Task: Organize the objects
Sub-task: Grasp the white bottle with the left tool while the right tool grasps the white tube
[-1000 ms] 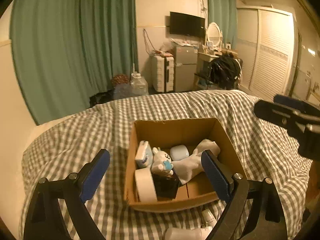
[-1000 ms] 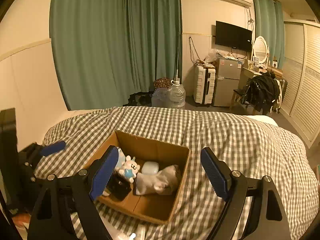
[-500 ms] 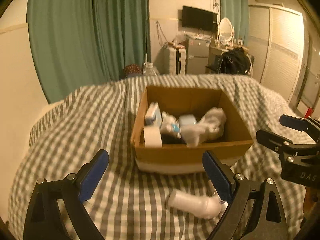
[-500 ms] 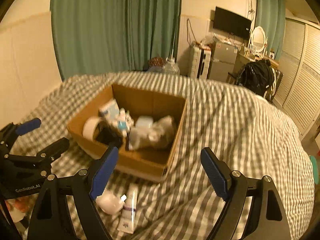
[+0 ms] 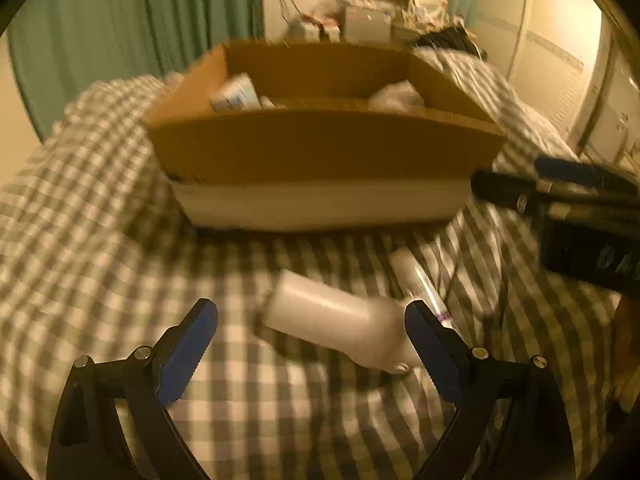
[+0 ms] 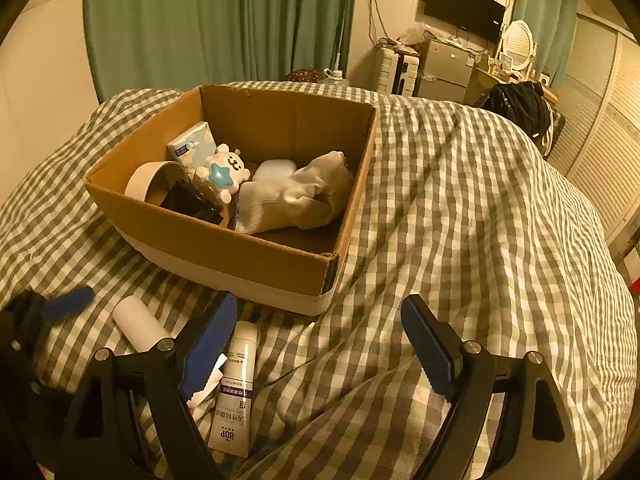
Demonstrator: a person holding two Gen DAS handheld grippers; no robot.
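Observation:
An open cardboard box sits on the checked bedspread. It holds a tissue pack, a small plush toy, a tape roll, a black item and a white cloth. On the bedspread in front of the box lie a white bottle and a white tube. My left gripper is open, low over the bed, with the bottle lying between its fingers and untouched. My right gripper is open over bare bedspread, and the tube lies beside its left finger.
The checked bedspread is rumpled to the right of the box. Beyond the bed are green curtains, a suitcase, a small fridge and a chair with a black bag. Each gripper shows at the edge of the other's view.
Both grippers have dropped and tilted down toward the bed in front of the box. The bottle and tube have come close into view, and the box wall now fills the left wrist view.

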